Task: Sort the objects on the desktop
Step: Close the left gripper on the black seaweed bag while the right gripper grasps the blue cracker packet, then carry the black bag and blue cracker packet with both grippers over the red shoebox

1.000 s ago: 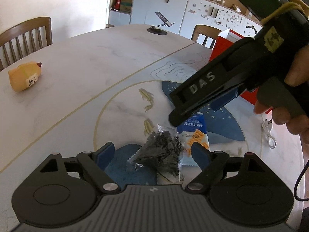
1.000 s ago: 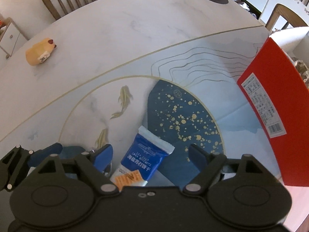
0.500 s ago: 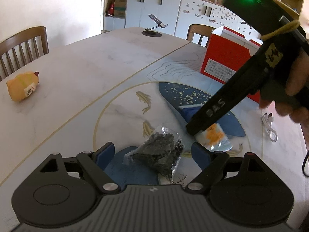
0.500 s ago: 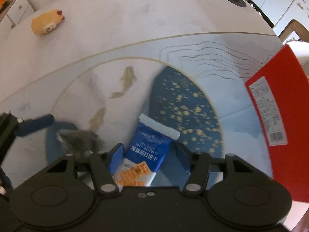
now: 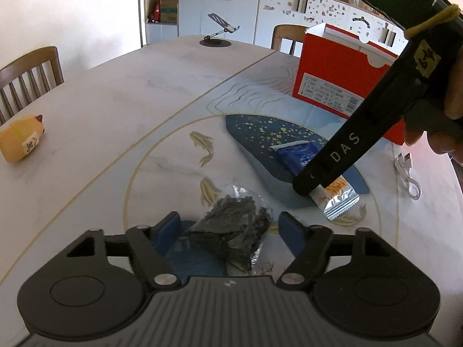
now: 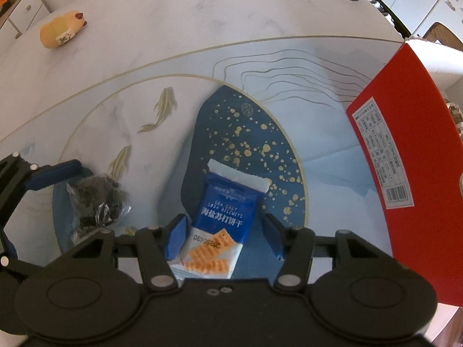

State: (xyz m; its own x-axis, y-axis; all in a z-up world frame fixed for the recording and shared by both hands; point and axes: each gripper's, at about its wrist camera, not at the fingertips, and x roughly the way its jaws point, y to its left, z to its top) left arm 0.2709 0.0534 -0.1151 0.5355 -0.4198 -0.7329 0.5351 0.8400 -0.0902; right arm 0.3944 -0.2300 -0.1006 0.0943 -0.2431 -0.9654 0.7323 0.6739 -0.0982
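Beside red box (image 6: 405,156), cracker packet (image 6: 222,217), seaweed bag (image 5: 231,231)

Relative to the earlier frames, the right gripper (image 6: 221,232) is widening its jaws around the blue cracker packet (image 6: 224,225), having narrowed them half a second ago; the left pad touches the packet edge. The left gripper (image 5: 228,230) is drawing back and rising, bringing the red box (image 5: 344,84) fully into its view, while the dark seaweed packet (image 5: 234,231) is lying between its spread fingers, rotated slightly.
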